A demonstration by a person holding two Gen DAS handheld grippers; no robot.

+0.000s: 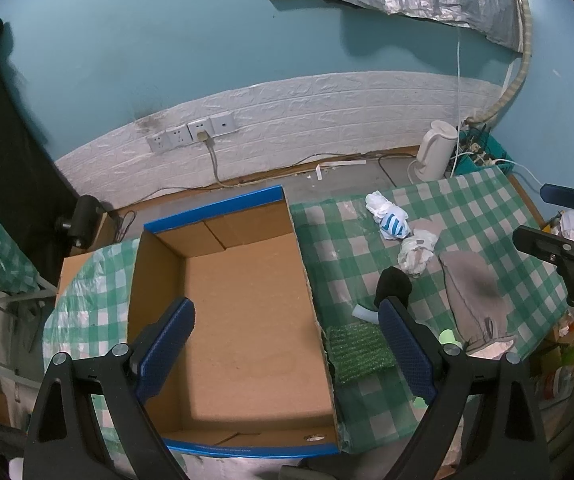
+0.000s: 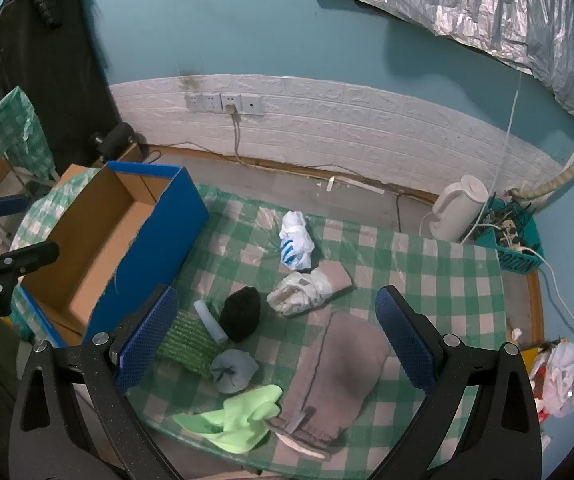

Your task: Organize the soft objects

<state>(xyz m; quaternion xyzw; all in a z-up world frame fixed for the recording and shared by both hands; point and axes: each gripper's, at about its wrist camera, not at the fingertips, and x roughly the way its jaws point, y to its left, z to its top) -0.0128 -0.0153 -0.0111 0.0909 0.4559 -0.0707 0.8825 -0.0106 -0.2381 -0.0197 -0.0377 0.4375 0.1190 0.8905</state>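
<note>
Box (image 1: 247, 320), cardboard with blue outer walls, sits open-topped on the checked tablecloth (image 1: 487, 216); nothing inside it. All places below are given relative to this box.

Left gripper (image 1: 287, 346) hangs over the box's near right wall, jaws spread wide, gripping nothing; one blue pad is above the box floor, the other outside the wall over the cloth. Right gripper (image 2: 277, 336) hangs over the cloth well to the right of the box, jaws also wide and empty.

Soft things, all outside the box, to its right:
- green scrubby pad (image 2: 187, 342), just beside the box's near corner
- pale foam tube (image 2: 209, 320), lying on the pad's far edge
- black sock ball (image 2: 241, 314), touching the tube
- small grey-blue bundle (image 2: 234, 370), nearer than the pad
- lime-green cloth (image 2: 239, 420), at the table's near edge
- grey knitted garment (image 2: 339, 372), flat, farthest right
- white-and-beige roll (image 2: 307, 288), beyond the garment
- white roll with blue stripes (image 2: 296, 240), farther back still

White kettle (image 2: 459, 208) stands on the floor behind the table.
</note>
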